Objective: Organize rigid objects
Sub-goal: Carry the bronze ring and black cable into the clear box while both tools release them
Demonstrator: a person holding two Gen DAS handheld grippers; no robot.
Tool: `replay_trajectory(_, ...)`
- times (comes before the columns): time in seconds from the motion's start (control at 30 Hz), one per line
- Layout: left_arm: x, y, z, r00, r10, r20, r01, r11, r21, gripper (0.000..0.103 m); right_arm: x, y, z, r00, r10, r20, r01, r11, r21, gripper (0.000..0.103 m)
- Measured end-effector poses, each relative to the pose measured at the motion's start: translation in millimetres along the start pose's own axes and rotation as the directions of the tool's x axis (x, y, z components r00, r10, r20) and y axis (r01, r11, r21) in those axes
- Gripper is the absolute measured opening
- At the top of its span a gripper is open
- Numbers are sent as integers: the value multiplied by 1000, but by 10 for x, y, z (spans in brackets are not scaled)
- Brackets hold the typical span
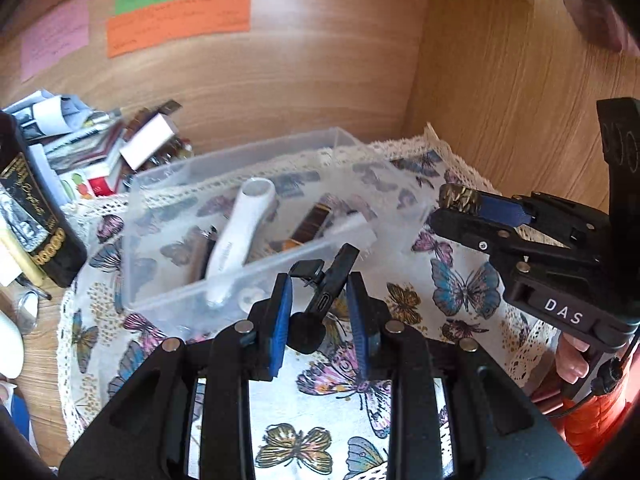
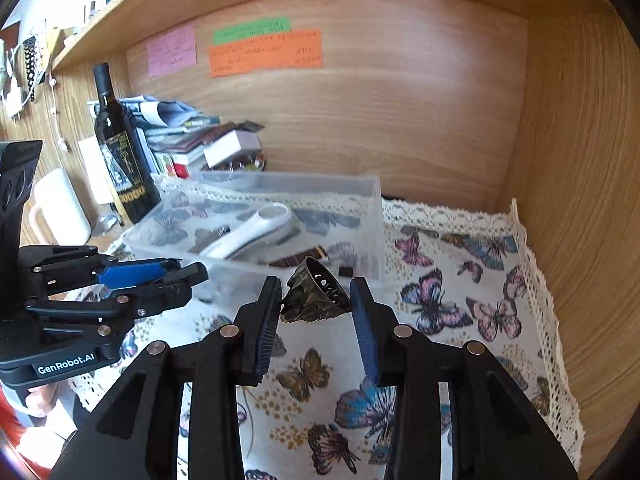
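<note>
Left wrist view: blue-padded left gripper (image 1: pixel 319 304) sits nearest the lens at 6 o'clock, jaws partly closed on a small black gadget (image 1: pixel 320 300) w/ a round knob at its bottom and a slot port on its face; both pads look to touch it. Under it lies a butterfly-print cloth (image 1: pixel 460 292) w/ lace edge. Just past the fingertips, toward 12 o'clock, stands a clear plastic bin (image 1: pixel 168 236); inside it lie a white handheld device (image 1: pixel 244 232), tilted, and a brown striped piece (image 1: pixel 310 224). At 3 o'clock the right gripper (image 1: pixel 460 204) comes in from the side, a dark patterned cup (image 1: pixel 458 198) at its tips, near the bin's right end. At 9 o'clock, a dark bottle (image 1: pixel 36 216) and a pile of papers and boxes (image 1: pixel 100 148). Colored paper notes (image 1: pixel 176 16) are stuck on the wood back wall.

Right wrist view: right gripper (image 2: pixel 316 300) at 6 o'clock, jaws fairly wide, dark patterned cup (image 2: pixel 316 296) wedged between the pads on its side, mouth facing up and away. It hangs over the cloth (image 2: pixel 460 304), just short of the bin (image 2: pixel 372 216). White device (image 2: pixel 256 232) lies in the bin. Left gripper (image 2: pixel 188 276) at 9 o'clock, seen side-on; can't tell its jaw gap from here. Bottle (image 2: pixel 120 152) at 10 o'clock, a white mug (image 2: pixel 60 208) beside it.
</note>
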State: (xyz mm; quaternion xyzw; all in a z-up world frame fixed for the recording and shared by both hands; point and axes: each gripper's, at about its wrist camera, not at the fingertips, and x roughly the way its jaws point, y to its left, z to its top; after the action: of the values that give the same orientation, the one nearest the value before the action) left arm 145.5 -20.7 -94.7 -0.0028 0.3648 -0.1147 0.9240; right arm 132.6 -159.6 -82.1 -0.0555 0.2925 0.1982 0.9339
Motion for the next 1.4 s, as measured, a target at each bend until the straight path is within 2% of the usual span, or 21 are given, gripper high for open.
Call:
replay_trajectory(0.23,-226,213,172,996,40,82,-37,999,-39,28,-14,80,219,999,-6,51,7,1000,-28,33)
replay_trajectory(0.47,-271,404,296,990,89,108,-84,995,-47,28,140,138,376,998,-6,57,9,998,-56,33)
replay_trajectory(0.73,5,622,332,993,107,51,-105,993,-45,28,550,176,395,1000,22,-22,-23,999,-48,33)
replay_trajectory(1.03,391,800,309,997,60,-44,-64,994,-91,28,876,290,352,994,55,-97,-60,997,-50,33)
replay_trajectory(1.13,428,813,298,997,53,-51,-58,993,-101,28,947,308,331,992,66,-110,-70,997,-40,33)
replay_trajectory(1.23,384,792,290,998,60,-35,-63,994,-95,34,945,337,323,992,62,-110,-68,996,-50,41)
replay_trajectory(1.27,362,786,290,998,61,-28,-64,993,-95,38,925,346,331,993,57,-103,-63,996,-55,50)
replay_trajectory(1.3,335,778,290,998,64,-19,-65,993,-95,41,881,345,336,995,50,-86,-55,997,-58,54)
replay_trajectory(1.4,230,752,298,997,73,10,-72,993,-92,42,724,328,364,999,38,-36,-40,997,-66,55)
